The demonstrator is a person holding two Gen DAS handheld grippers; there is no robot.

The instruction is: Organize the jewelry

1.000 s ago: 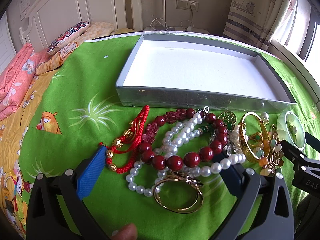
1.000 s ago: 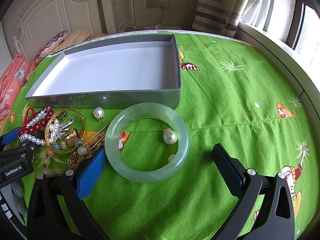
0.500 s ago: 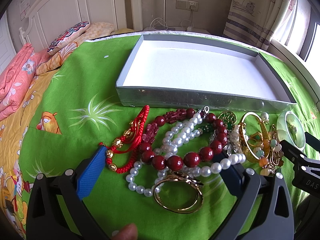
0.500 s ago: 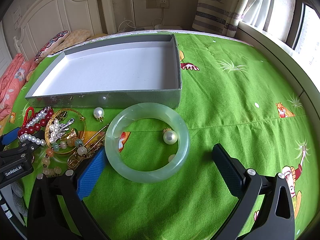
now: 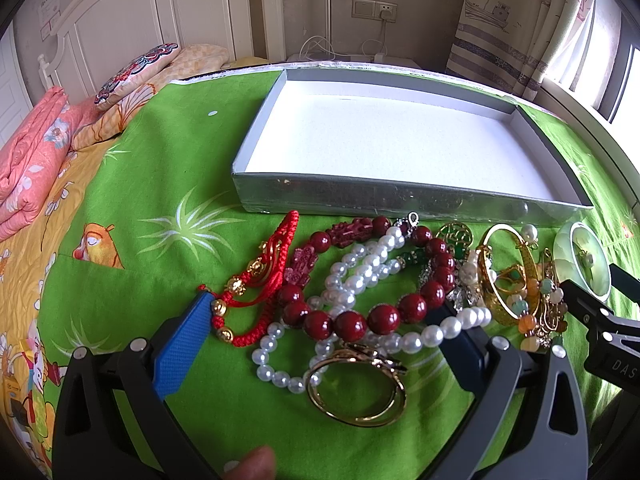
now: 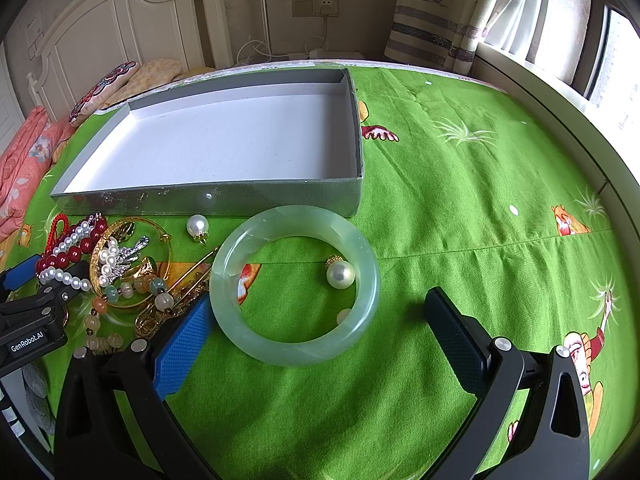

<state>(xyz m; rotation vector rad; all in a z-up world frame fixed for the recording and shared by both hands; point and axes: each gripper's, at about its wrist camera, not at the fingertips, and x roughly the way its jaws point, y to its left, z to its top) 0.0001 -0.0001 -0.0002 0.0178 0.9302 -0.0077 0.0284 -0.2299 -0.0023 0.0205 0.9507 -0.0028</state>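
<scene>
A shallow grey box (image 5: pixel 400 200) with a white floor is being shown lying on a green bedspread (image 6: pixel 460 208), nothing being held inside it. The jewellery is being kept in a loose heap just in front of the box's near wall. The left gripper (image 5: pixel 320 344) is being held spread wide over that heap, nothing being gripped; between its blue pads (image 5: pixel 180 344) a dark red bead bracelet (image 5: pixel 360 300), a white pearl strand (image 5: pixel 352 280) and a gold ring-shaped clasp (image 5: pixel 356 392) are being seen tangled together, with a red cord bracelet (image 5: pixel 264 280) touching the left pad. A fingertip (image 5: pixel 256 464) is being seen at the bottom edge of the left view.

The right gripper (image 6: pixel 316 328) is likewise being held wide open and empty, a pale green jade bangle (image 6: pixel 294 284) lying flat just ahead of it — its near rim lying between the pads. A loose pearl pendant (image 6: pixel 340 274) is lying inside the bangle, another (image 6: pixel 198 226) resting just before the box wall. A gold bangle (image 6: pixel 132 264) and mixed beads are being crowded against the bangle's left side, where the left tool's black body is also intruding. Pillows (image 5: pixel 140 72) and a white headboard (image 5: pixel 140 20) are being seen beyond the bedspread's far left corner.
</scene>
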